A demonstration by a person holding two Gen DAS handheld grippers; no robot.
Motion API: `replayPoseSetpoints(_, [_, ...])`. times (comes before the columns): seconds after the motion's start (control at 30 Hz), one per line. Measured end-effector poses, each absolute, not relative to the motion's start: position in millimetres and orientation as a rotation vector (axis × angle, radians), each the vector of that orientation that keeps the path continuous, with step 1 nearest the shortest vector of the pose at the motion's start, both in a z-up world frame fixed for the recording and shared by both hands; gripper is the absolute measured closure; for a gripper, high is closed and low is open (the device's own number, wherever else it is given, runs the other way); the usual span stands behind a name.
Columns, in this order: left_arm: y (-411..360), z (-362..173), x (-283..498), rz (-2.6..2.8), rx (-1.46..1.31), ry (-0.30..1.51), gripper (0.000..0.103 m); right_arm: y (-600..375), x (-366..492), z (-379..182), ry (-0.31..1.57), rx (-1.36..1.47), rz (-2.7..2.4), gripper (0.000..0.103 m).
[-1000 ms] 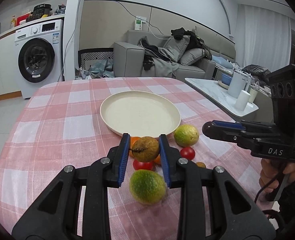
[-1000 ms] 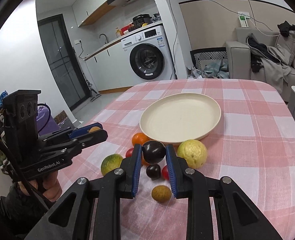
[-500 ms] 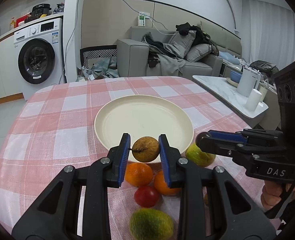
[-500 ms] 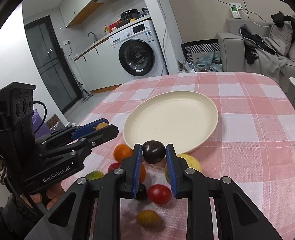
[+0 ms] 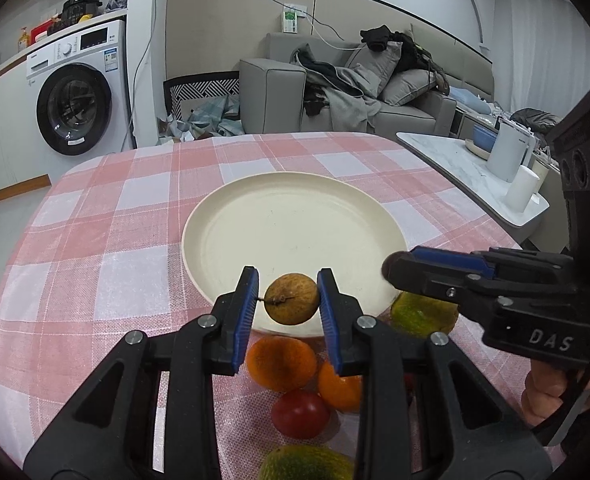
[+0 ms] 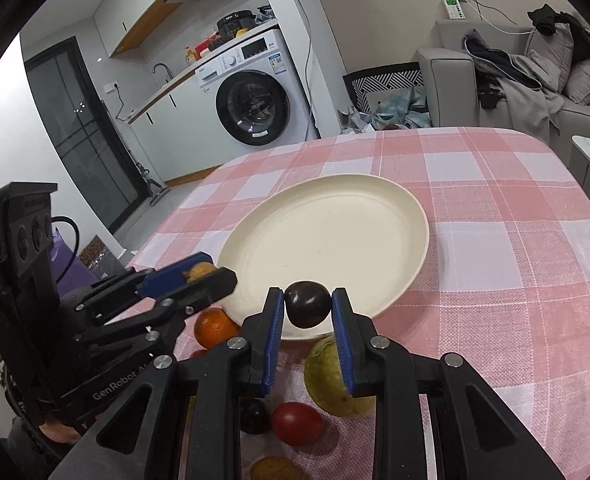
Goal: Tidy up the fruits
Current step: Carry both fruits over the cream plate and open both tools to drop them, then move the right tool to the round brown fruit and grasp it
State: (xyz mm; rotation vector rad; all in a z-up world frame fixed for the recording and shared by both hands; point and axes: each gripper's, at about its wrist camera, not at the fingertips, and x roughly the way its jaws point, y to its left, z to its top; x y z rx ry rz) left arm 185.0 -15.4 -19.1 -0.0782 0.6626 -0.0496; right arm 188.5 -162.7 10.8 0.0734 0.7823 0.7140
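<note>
My left gripper (image 5: 287,300) is shut on a round brown fruit (image 5: 291,298) with a short stem, held over the near rim of the cream plate (image 5: 295,208). My right gripper (image 6: 308,312) holds a dark purple fruit (image 6: 308,309) above the same rim of the plate (image 6: 327,232). Its jaws are opening, and the pads still touch the fruit. Seen from the right wrist, the left gripper (image 6: 211,276) comes in from the left, beside the plate's edge. In the left wrist view the right gripper (image 5: 395,268) reaches in from the right.
Loose fruit lies on the pink checked cloth before the plate: two oranges (image 5: 281,362), a red tomato (image 5: 300,414), a green citrus (image 5: 423,314), another green one (image 5: 307,464), and a small dark fruit (image 6: 255,416). A side table (image 5: 455,168) stands to the right.
Both grippers have moved forward from above the fruit pile to the plate's near rim, each carrying its fruit. The loose fruit now lies below and behind the fingertips.
</note>
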Motion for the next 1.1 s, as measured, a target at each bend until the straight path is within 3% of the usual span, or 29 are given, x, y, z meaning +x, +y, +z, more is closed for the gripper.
replayPoseSetpoints(0.07, [-12.7, -17.4, 181.5, -0.053, -0.090, 0.651, 0.072, -166.5, 185.2, 14.8, 0.752, 0.082, 0.716, 0.058])
replayPoseSetpoints(0.1, [-10.3, -15.9, 178.7, -0.054, -0.099, 0.643, 0.064, -169.5, 182.9, 17.7, 0.734, 0.086, 0.713, 0.053])
replayPoseSetpoints(0.2, [-3.8, -9.6, 165.9, -0.043, -0.116, 0.615, 0.038, -175.7, 178.8, 23.6, 0.715, 0.074, 0.699, 0.051])
replayPoseSetpoints(0.23, [-2.3, -7.3, 160.1, -0.042, -0.117, 0.605, 0.035, -179.0, 176.8, 25.0, 0.709, 0.071, 0.692, 0.047])
replayPoseSetpoints(0.27, [-0.5, -5.3, 154.1, -0.042, -0.118, 0.598, 0.026, -182.2, 175.3, 25.6, 0.708, 0.072, 0.689, 0.042])
replayPoseSetpoints(0.3, [1.4, -3.7, 147.8, -0.036, -0.120, 0.593, 0.015, -185.4, 174.4, 25.6, 0.710, 0.075, 0.691, 0.030])
replayPoseSetpoints(0.4, [3.9, 0.9, 128.1, -0.014, -0.103, 0.573, 0.003, -193.8, 168.4, 25.9, 0.712, 0.087, 0.718, 0.016])
replayPoseSetpoints(0.53, [4.3, 4.7, 104.6, -0.007, -0.090, 0.573, 0.001, -200.2, 158.6, 28.6, 0.705, 0.067, 0.720, 0.003])
replayPoseSetpoints(0.63, [2.6, 6.3, 86.0, -0.013, -0.072, 0.567, 0.001, -205.0, 152.5, 29.5, 0.696, 0.062, 0.713, 0.000])
replayPoseSetpoints(1.1, [0.5, -3.8, 62.5, -0.001, -0.068, 0.602, 0.001, -205.3, 134.6, 19.3, 0.749, -0.031, 0.691, 0.000])
